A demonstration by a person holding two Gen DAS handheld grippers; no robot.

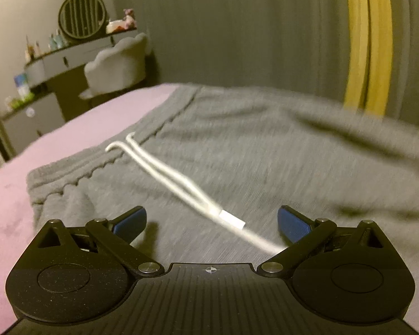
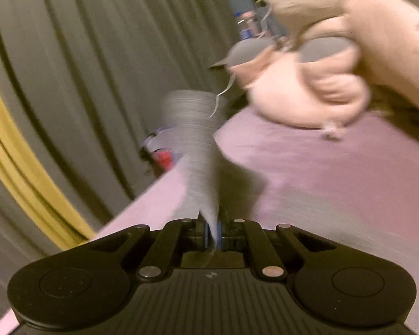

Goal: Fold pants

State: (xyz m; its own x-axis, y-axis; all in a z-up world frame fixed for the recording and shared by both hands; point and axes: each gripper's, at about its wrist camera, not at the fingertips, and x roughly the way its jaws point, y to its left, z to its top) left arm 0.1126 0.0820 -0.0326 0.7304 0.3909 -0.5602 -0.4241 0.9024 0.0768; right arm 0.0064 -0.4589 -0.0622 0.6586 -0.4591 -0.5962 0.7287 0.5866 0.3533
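So there's one pair of grey pants (image 1: 237,150) spread over the pink bed cover (image 1: 69,139), waistband (image 1: 103,156) at the far left of the left wrist view and the rest running off to the right. The long axis goes roughly left to right across that view. Two white drawstring cords (image 1: 164,173) trail from the waistband back toward the left gripper (image 1: 212,223), ending in one white tip right between its fingers.

The left gripper is spread wide with nothing in it, hovering just above the hip area, so the waistband lies ahead of it and to the left. Both blue pads (image 1: 131,223) are clear of the cloth as far as I can tell.

The right gripper (image 2: 213,237) is pinched tight on a strip of the grey fabric, which stretches up and away from it toward the far edge of the bed. Probably a leg end, but it's too blurry to be sure. A big pink plush toy (image 2: 307,78) sits at the far right.

My guess: the right side carries its end across toward the waistband, and the left is the nearer one to pin that end down.
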